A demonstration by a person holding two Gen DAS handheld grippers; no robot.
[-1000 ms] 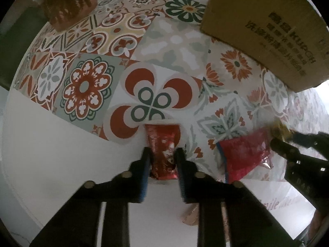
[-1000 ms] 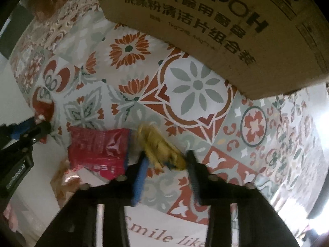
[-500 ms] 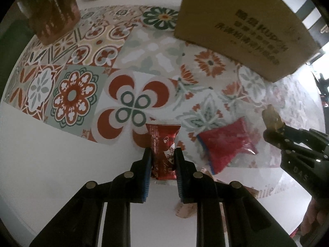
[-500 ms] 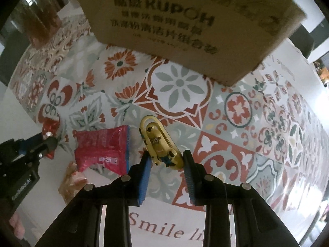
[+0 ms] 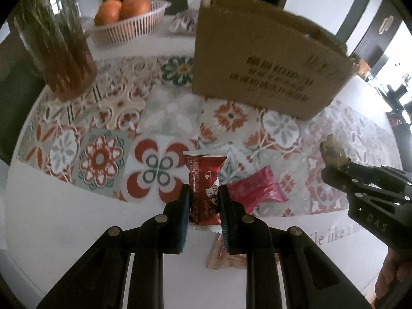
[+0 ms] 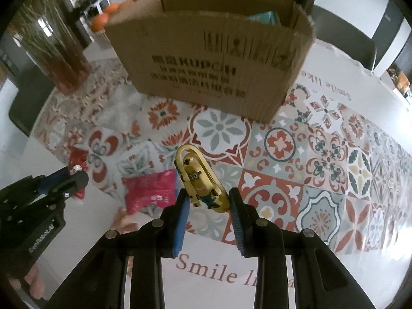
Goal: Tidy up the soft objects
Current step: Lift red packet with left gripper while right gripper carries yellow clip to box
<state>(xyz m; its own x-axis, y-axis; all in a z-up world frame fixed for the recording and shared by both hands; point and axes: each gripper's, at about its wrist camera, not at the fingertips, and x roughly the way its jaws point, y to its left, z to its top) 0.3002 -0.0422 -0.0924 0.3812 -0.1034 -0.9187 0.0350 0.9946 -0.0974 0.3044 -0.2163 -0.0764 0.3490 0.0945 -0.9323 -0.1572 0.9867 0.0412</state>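
My left gripper [image 5: 204,193] is shut on a dark red snack packet [image 5: 204,180] and holds it above the patterned tablecloth [image 5: 103,154]. My right gripper [image 6: 208,198] is shut on a yellow Minion toy [image 6: 199,177], also lifted; it shows at the right of the left wrist view [image 5: 333,154]. A bright red pouch [image 5: 256,189] lies on the cloth between the grippers, also in the right wrist view [image 6: 152,189]. A pale pink packet [image 5: 226,256] lies under my left fingers. The open cardboard box [image 6: 213,59] stands ahead, also seen in the left wrist view [image 5: 267,61].
A glass vase with stems [image 5: 55,41] stands at the far left. A white basket of oranges [image 5: 126,18] and a clear bag [image 5: 184,22] sit behind the box. The table's white border with "Smile" lettering [image 6: 206,270] lies near me.
Both grippers have risen and tilted up with their loads; the box top, vase and basket have come into view.
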